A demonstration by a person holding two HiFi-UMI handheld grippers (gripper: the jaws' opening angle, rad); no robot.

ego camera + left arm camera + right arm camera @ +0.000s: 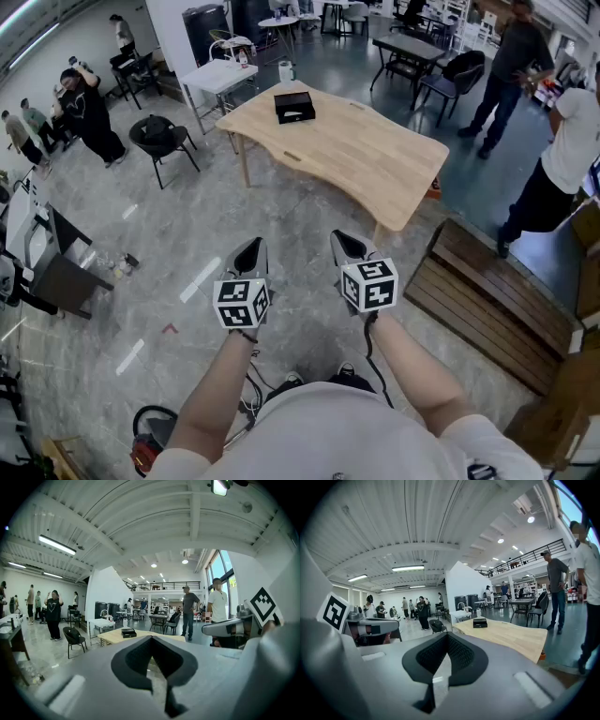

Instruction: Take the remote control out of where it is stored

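A black box [293, 106] lies on the far part of a light wooden table [366, 155], well ahead of both grippers. No remote control can be made out. My left gripper [250, 247] and right gripper [346, 242] hang side by side over the floor in front of the table, both shut with nothing held. The left gripper view shows its jaw tips [151, 640] together and the black box [128, 632] far off. In the right gripper view the jaw tips [447, 637] also meet, with the black box [480, 623] on the table [511, 639].
A dark wooden bench [487, 300] stands to the right of the grippers. A black chair [164, 139] and a white table [217, 75] stand left of the wooden table. A white cup [286, 71] is behind the box. Several people stand around, two near the table's right [506, 66].
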